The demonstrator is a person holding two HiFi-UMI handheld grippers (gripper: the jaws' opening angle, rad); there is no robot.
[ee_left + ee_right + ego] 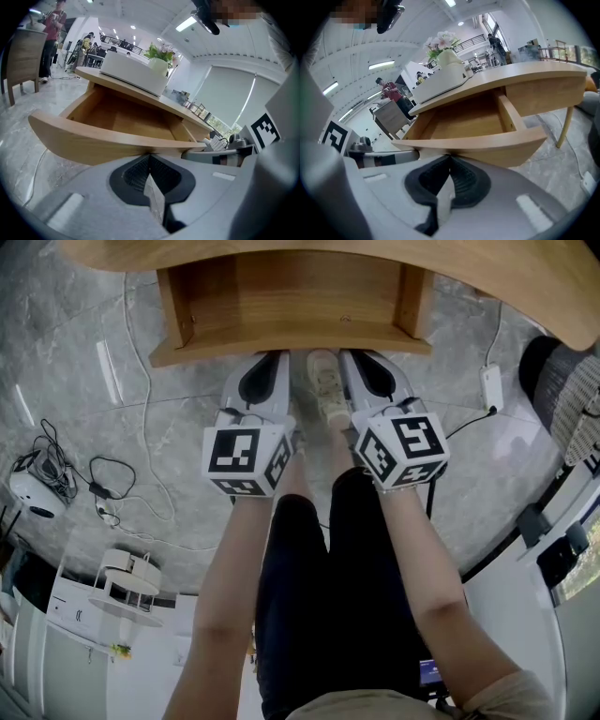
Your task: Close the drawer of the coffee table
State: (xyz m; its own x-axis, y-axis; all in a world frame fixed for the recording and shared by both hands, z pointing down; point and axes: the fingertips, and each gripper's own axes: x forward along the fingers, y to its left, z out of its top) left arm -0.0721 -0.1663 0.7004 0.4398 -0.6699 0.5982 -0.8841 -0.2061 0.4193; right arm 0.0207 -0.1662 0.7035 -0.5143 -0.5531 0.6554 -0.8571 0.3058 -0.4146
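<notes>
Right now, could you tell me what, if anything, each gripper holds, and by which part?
Nothing; the left gripper and right gripper are shut, empty, at the drawer.

- Drawer (291, 296): pale honey wood, faint grain.
- Left gripper (265, 360) and right gripper (367, 360): light grey shells, black ribbed pads, black-and-white square markers.
- Floor (56, 352): grey, marbled with paler veins.
- Trousers (309, 615): black.

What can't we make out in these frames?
Back end of the drawer: head view, under the tabletop.
Whether left gripper and right gripper tips touch the drawer front: both gripper views, their own bodies cover the contact spot.
Background people: left gripper view, too small for detail.
</notes>
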